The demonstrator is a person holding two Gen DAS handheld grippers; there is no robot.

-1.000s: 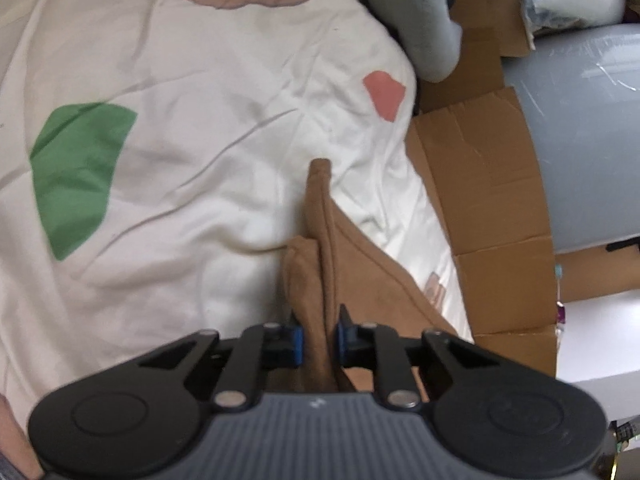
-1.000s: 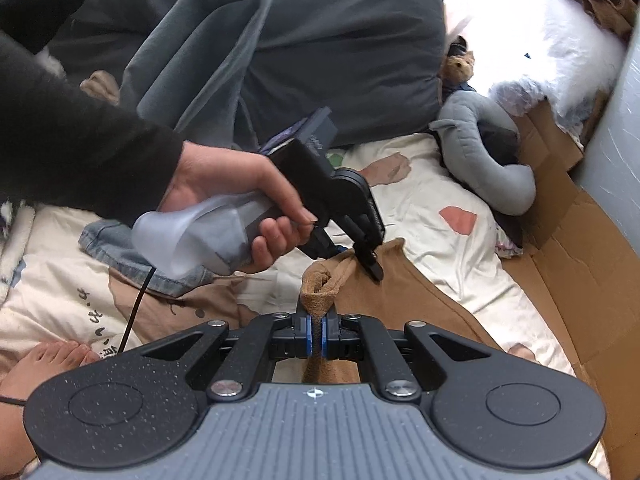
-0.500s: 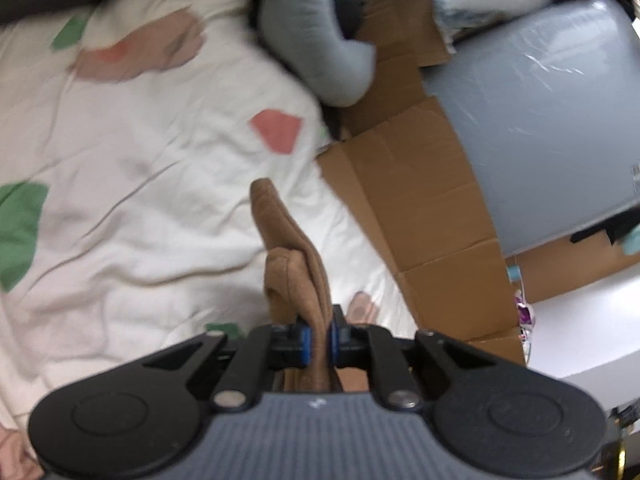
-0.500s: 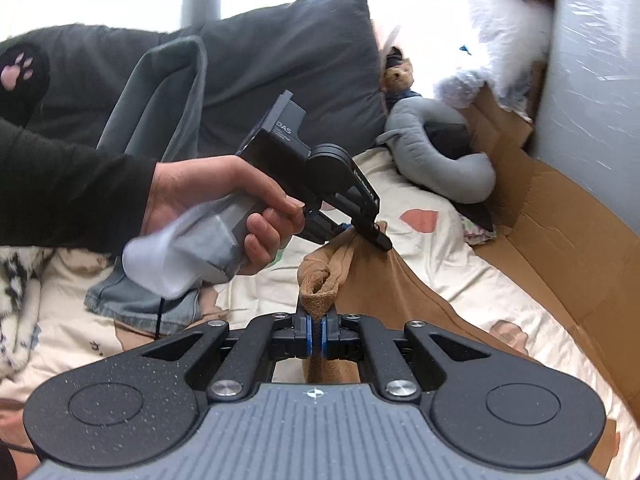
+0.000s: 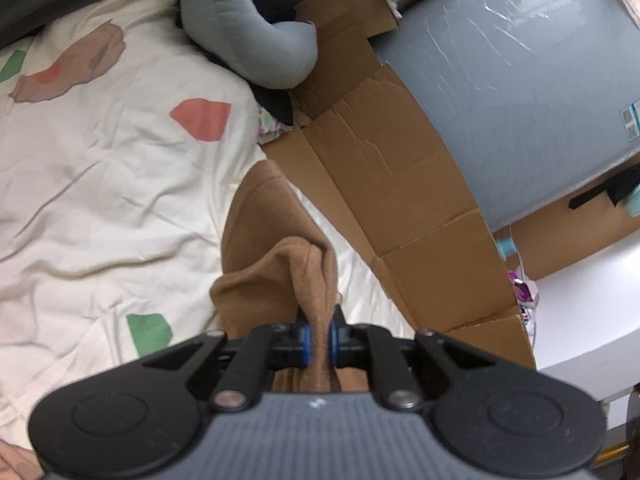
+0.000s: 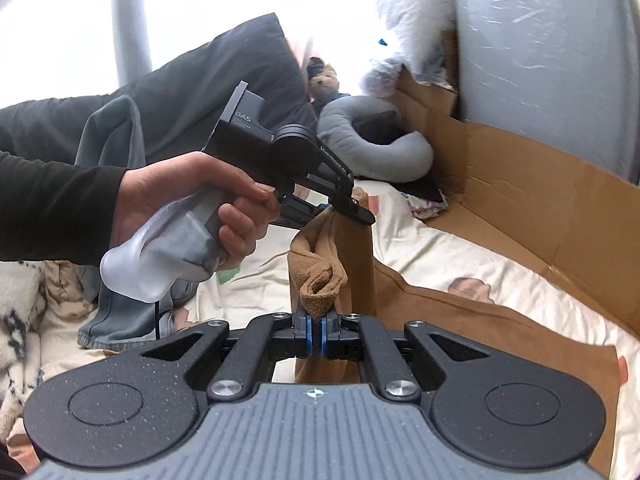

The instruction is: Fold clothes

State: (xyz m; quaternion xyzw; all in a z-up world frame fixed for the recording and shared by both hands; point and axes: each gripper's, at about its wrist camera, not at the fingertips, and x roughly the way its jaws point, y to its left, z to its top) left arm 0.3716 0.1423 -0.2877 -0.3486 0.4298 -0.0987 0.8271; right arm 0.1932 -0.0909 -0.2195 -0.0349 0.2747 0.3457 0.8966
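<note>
Your left gripper [image 5: 318, 334]: clamped on brown garment [image 6: 460, 320] | your right gripper [image 6: 315, 336]: pinching its bunched edge | garment partly lifted off bedsheet [image 5: 100, 184]

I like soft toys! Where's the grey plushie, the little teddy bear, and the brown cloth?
grey plushie [image 5: 256, 36]: left wrist view, on its curved body.
teddy bear [image 6: 325, 80]: right wrist view, on its head.
brown cloth [image 6: 460, 320]: right wrist view, on the spread part.
</note>
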